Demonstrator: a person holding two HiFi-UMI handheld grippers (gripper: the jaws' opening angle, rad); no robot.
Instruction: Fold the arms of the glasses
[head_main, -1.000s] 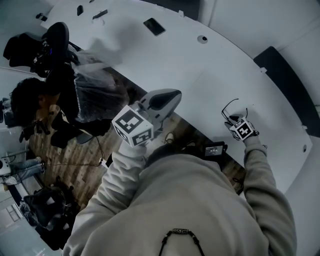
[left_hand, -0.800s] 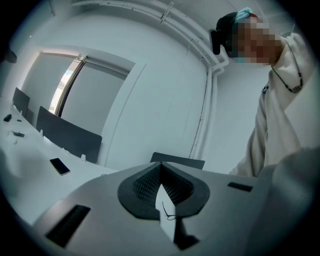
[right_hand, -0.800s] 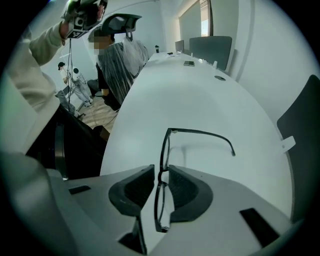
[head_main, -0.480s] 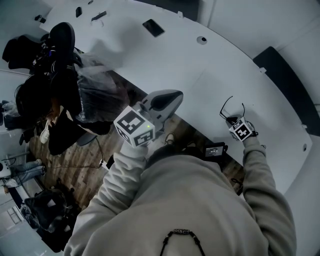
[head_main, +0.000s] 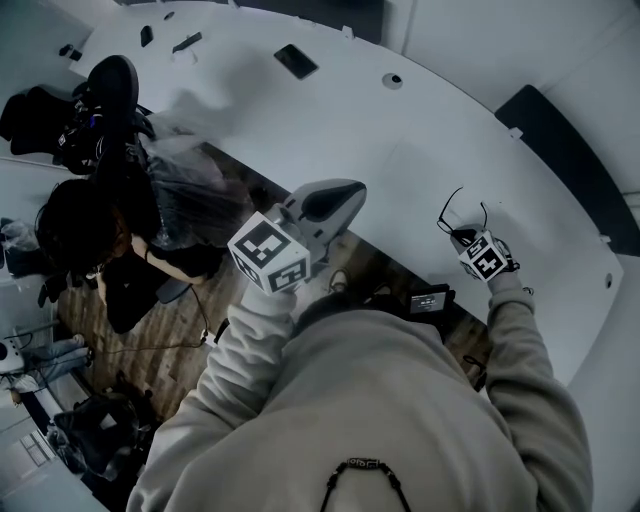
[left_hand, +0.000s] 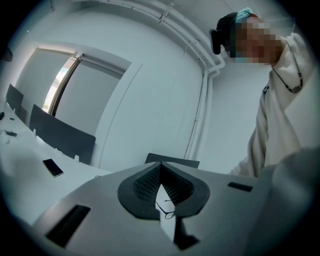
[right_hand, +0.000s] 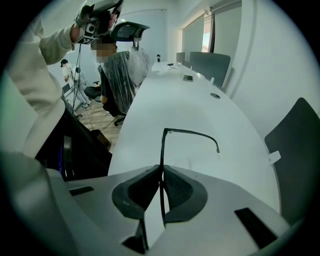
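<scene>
Two tongs, right tongs (right_hand: 161, 170) just closing, pinching glasses (right_hand: 191, 132), left tongs (left_hand: 160, 169) pressed together

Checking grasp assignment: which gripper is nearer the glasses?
Right. The right gripper pinches the glasses, its jaws having just been closing; the left gripper is held far to their left, jaws shut, empty.

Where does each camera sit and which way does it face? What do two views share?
Head view: on the person's head, steeply down at the table; shows both sleeves, left gripper, right gripper.
Left gripper view: on the left gripper, level, toward a wall; shows shut jaws, torso.
Right gripper view: on the right gripper, down at the table; jaws, just closing, grip the glasses; left sleeve shows.
Shared: head and right gripper views show the glasses.
</scene>
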